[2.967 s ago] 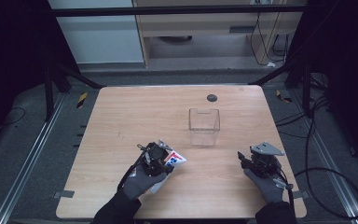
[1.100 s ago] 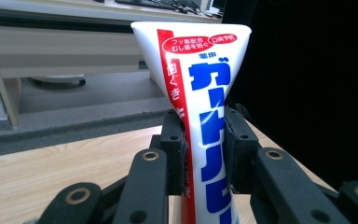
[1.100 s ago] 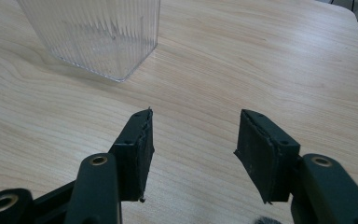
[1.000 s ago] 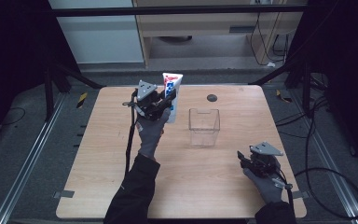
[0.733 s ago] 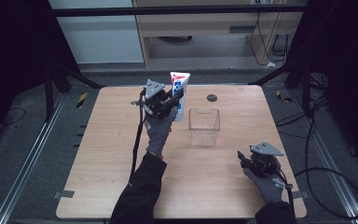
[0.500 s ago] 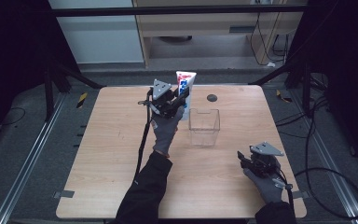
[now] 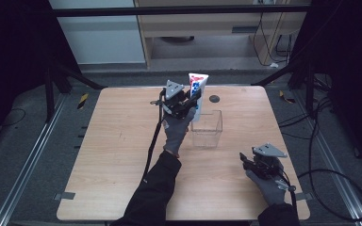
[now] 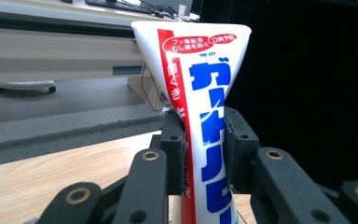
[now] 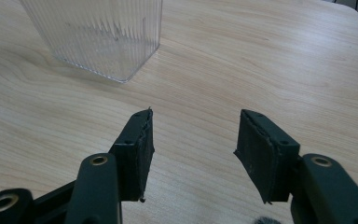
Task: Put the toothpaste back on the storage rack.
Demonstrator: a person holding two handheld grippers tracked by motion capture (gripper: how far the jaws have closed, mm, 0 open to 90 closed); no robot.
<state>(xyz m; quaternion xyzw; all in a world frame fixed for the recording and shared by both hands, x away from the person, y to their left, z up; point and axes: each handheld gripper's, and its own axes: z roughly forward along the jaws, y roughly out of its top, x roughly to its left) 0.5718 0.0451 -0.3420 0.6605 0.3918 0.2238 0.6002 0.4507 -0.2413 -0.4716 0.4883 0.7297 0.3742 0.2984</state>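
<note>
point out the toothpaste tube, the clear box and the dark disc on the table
toothpaste tube (image 8: pixel 205 93), left gripper view, on its printed front above the pads
clear box (image 7: pixel 207 128), high view, on its front wall
dark disc (image 7: pixel 214 99), high view, on its middle

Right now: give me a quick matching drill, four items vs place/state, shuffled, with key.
1 toothpaste tube
2 clear container
3 left gripper
4 right gripper

a jaws open, nothing between them
b stands on the table, right of the raised tube
c clamped on the tube
d held upright, crimped end up

Pairs: 1-d, 2-b, 3-c, 4-a
</note>
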